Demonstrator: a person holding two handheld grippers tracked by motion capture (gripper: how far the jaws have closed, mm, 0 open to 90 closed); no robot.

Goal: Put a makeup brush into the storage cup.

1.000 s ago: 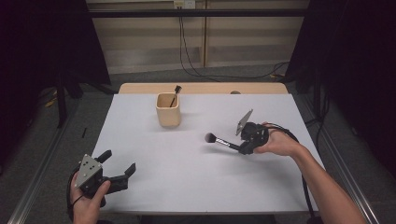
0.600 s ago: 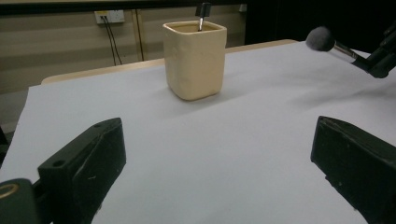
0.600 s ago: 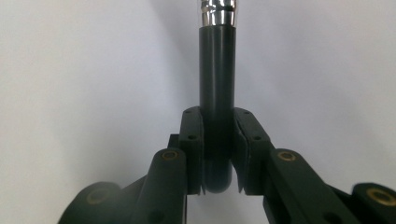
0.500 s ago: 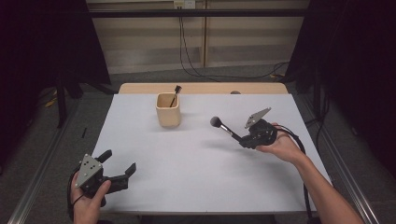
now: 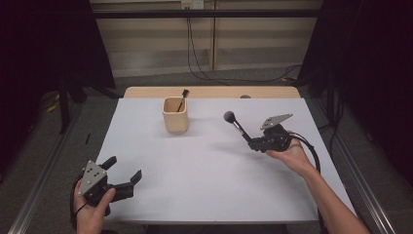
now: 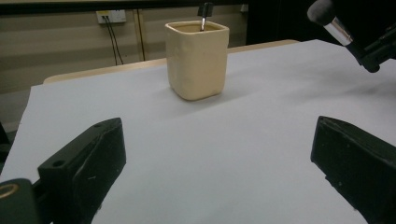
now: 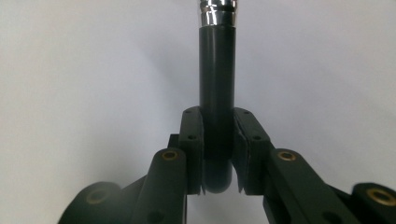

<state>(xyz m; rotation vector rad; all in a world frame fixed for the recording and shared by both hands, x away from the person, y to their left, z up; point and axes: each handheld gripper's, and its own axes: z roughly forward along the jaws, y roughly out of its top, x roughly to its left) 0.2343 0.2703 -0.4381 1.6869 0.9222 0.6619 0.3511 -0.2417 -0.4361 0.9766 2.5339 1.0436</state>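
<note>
1. High view first: right gripper (image 5: 253, 145) sits at about 3 o'clock on the table, clamped on the black handle of a brush (image 5: 237, 126). Nothing is touching the sheet, the brush is up in the air.
2. Right gripper view backs that up: both pads are pressed on the butt end of the brush (image 7: 216, 84), with the silver ferrule showing at 12 o'clock.
3. Long axis of the brush runs from the jaws up toward 10 o'clock, fluffy head leading and tipped upward.
4. Cup (image 5: 175, 114) stands upright at roughly 11 o'clock on the table, well apart from the brush head. From the head it lies at about 9 to 10 o'clock, so the brush is already aimed more or less at it.
5. 1 thin brush (image 5: 183, 99) is already in the cup, leaning on its 1 o'clock corner.
6. Left gripper (image 5: 125, 177) is parked at 7 o'clock, jaws wide apart and holding nothing. Left gripper view has the cup (image 6: 197, 58) dead ahead between its jaws.
7. My guess: the right hand does the drop. The head is leading, so the brush probably needs tipping to go in handle first, if that's the goal.
</note>
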